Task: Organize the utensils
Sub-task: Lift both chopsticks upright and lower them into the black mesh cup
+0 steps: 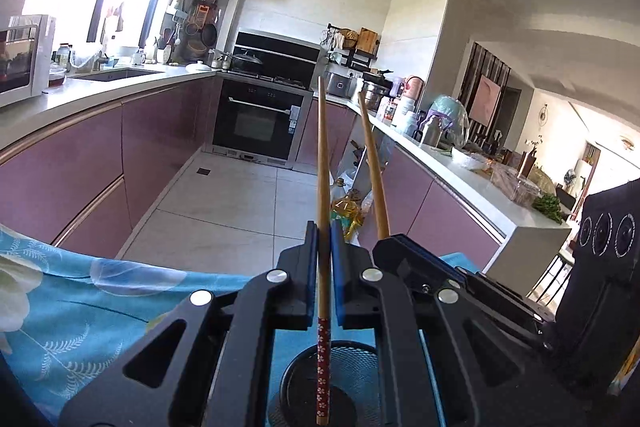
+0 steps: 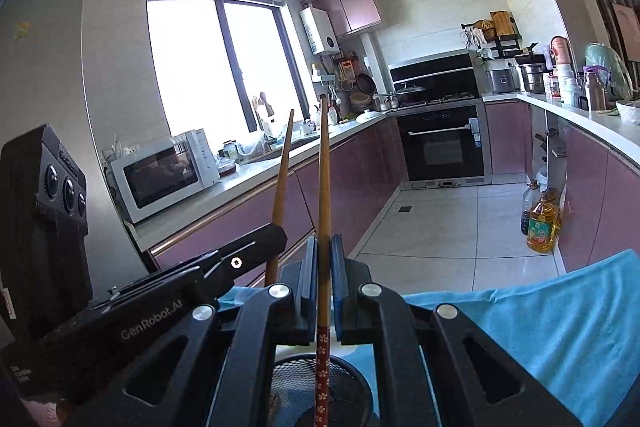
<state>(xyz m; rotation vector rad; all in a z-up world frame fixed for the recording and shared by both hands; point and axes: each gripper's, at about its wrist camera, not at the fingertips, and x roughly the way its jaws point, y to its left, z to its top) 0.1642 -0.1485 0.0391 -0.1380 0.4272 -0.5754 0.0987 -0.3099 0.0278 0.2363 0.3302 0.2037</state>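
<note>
My left gripper is shut on a wooden chopstick with a red flowered end; it stands upright above a black mesh holder. My right gripper is shut on a second matching chopstick, upright above the same mesh holder. The two grippers are side by side. The right gripper with its chopstick shows in the left wrist view, and the left gripper with its chopstick shows in the right wrist view.
A blue flowered tablecloth covers the table under the grippers. Beyond it is a kitchen with pink cabinets, a microwave, an oven, cluttered counters and oil bottles on the floor.
</note>
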